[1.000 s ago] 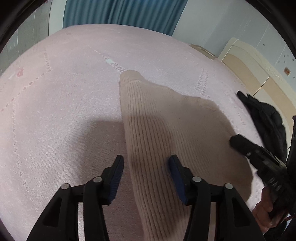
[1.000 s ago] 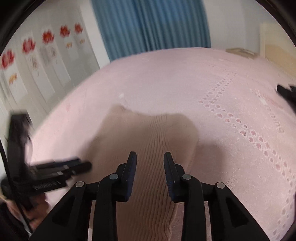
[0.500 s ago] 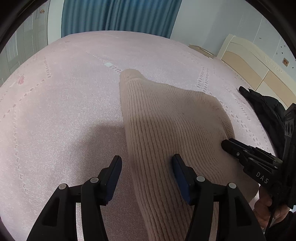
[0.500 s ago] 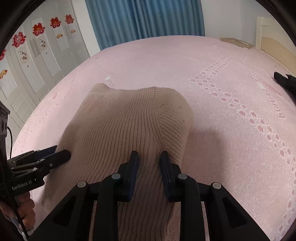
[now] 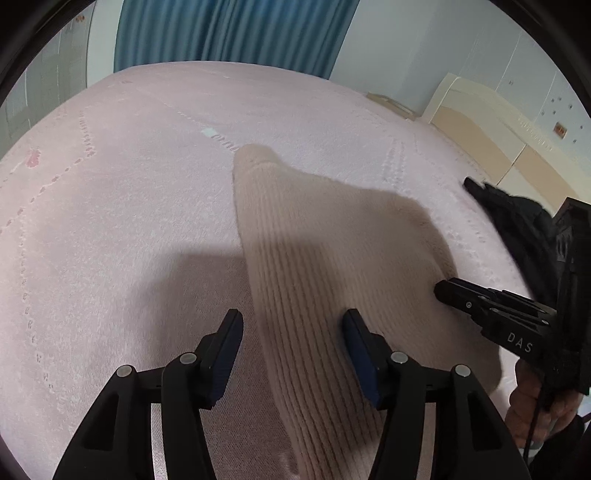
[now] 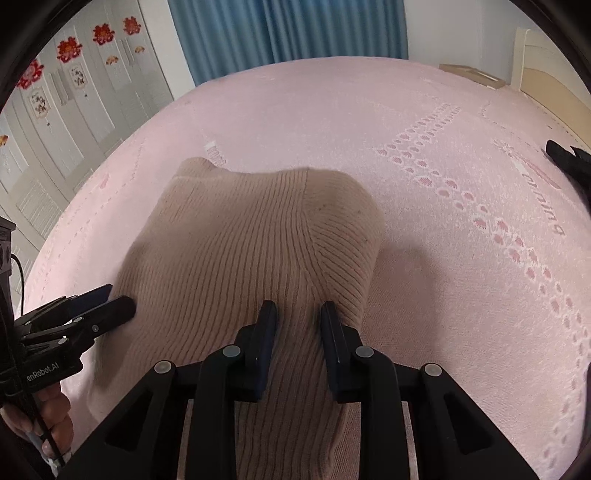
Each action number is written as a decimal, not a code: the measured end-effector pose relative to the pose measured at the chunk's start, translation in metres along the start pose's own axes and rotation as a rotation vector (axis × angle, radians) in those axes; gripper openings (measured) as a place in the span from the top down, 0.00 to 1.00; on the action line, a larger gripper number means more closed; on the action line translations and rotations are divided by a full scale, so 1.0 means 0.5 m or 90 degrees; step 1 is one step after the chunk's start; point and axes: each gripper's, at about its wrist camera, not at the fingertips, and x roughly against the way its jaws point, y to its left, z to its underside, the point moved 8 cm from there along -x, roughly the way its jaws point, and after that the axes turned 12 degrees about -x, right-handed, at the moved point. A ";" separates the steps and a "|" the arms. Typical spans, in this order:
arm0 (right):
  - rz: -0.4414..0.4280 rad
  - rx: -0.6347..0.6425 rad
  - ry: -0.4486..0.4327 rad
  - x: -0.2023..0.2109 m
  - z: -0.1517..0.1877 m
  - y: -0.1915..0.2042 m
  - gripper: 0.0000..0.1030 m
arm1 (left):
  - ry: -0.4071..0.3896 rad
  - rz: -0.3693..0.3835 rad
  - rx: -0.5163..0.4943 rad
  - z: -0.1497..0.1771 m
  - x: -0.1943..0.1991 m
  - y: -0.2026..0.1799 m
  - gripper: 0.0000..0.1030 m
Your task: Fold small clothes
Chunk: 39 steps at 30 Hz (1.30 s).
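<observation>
So we're in a bedroom here: blue curtains at the back, white louvered wardrobe doors with red paper flowers off to one side, and a big bed under a pink patterned bedspread filling both views. A crumpled black garment sits near the bed's edge, well away from the action.

The thing we're folding is a beige ribbed knit sweater, lying roughly mid-bed, with one narrow end pointing toward the curtains.

What's new compared with a second ago: both tools have closed in over the knit. The right gripper used to sit off to the side; now it's right above the sweater's near-right part. Its jaws have just been narrowing to a slim gap, with ribbed fabric showing between them, though we can't tell if the pads really pinch it. The left gripper is about half open, straddling the sweater's left edge, gripping nothing.

Our guess is that we're lined up to grab the near hem and start the first fold.
</observation>
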 end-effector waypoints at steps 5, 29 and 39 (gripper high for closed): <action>-0.028 -0.010 -0.067 0.034 -0.052 0.007 0.78 | -0.038 -0.002 -0.040 -0.042 0.010 -0.011 0.60; 0.032 -0.015 -0.011 -0.090 -0.085 -0.040 0.80 | -0.014 -0.016 -0.067 -0.131 -0.105 0.015 0.75; -0.024 -0.062 -0.027 -0.027 -0.078 -0.042 0.76 | -0.015 0.023 -0.016 -0.087 -0.069 0.018 0.73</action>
